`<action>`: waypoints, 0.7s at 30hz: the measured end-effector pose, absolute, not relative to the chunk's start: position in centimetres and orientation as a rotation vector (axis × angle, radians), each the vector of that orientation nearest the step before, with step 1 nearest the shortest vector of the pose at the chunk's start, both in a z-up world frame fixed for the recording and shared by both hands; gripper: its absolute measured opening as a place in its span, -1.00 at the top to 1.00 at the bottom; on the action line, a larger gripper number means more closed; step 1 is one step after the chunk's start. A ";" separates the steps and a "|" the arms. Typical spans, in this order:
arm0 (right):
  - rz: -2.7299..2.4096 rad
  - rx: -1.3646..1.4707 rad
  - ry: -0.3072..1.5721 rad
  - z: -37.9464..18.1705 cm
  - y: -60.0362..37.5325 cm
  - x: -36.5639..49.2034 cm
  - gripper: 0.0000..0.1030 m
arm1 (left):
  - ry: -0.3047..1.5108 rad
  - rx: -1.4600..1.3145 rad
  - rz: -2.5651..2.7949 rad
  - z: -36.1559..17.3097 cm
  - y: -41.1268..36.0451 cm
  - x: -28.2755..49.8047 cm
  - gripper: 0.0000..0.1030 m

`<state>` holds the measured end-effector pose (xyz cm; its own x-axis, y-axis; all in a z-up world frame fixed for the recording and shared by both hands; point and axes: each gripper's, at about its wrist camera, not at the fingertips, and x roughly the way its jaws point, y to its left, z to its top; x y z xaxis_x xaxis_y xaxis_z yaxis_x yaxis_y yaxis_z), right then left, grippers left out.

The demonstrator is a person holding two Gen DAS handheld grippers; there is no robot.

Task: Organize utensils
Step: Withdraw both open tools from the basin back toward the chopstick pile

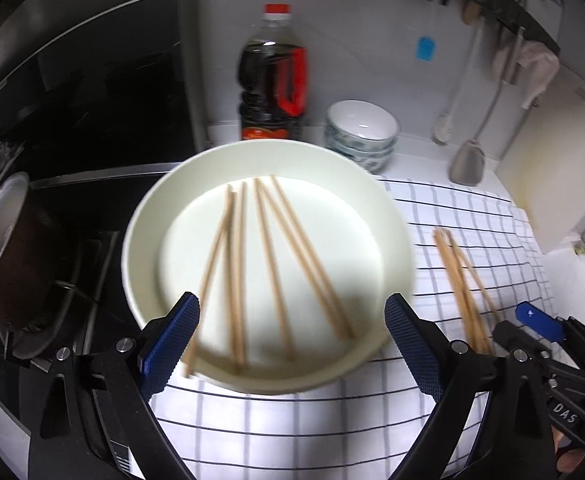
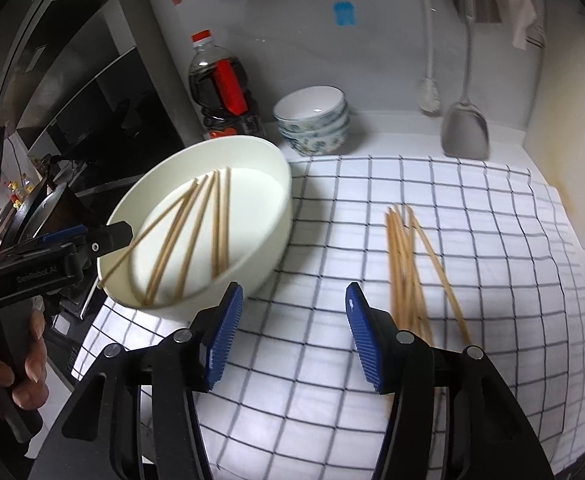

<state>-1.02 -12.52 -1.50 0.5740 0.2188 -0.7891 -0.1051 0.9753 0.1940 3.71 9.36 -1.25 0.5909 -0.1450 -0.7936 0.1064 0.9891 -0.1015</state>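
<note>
Over at nine o'clock a dark pot (image 1: 12, 256) sits tilted on the black stove (image 1: 92, 128), its lid askew. Beside it the left gripper (image 1: 292, 340) hangs over the near rim of the big white bowl (image 1: 388, 216), jaws spread wide and holding nothing; a hand (image 2: 8, 364) grips its handle. Six loose chopsticks (image 1: 268, 264) lie in that bowl, fanned out, their near ends resting on the rim toward six o'clock and one poking out past it. The bowl stands on the left edge of a white cloth with dark checks (image 2: 372, 400). Behind it at twelve o'clock is a dark sauce bottle (image 1: 272, 76) with a red cap, and just right of that a stack of small patterned bowls (image 1: 360, 132). The right gripper (image 2: 294, 332) hovers above bare cloth, jaws partly apart with nothing between them. At about two o'clock from it a second bundle of chopsticks (image 2: 404, 268) lies on the cloth, well apart from the bowl. On the wall beyond hang a white brush (image 2: 428, 92) and a grey spatula (image 2: 464, 128), with a pale cutting board (image 2: 572, 152) leaning at three o'clock.
</note>
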 end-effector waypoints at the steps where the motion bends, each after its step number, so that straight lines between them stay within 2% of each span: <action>1: 0.181 0.133 0.943 -1.5 -13.1 -1.3 -0.01 | 0.927 -0.040 -0.157 -1.2 8.6 3.5 -0.79; 21: 0.075 0.187 0.947 -2.9 -22.8 -4.2 -0.17 | 0.973 -0.005 -0.211 -3.3 -1.0 1.9 -0.85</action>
<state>-4.25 -22.76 -2.86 0.5829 0.1460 -0.7993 0.0179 0.9812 0.1923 1.92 -1.02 -3.26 0.5441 -0.1803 -0.8194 0.1760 0.9794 -0.0987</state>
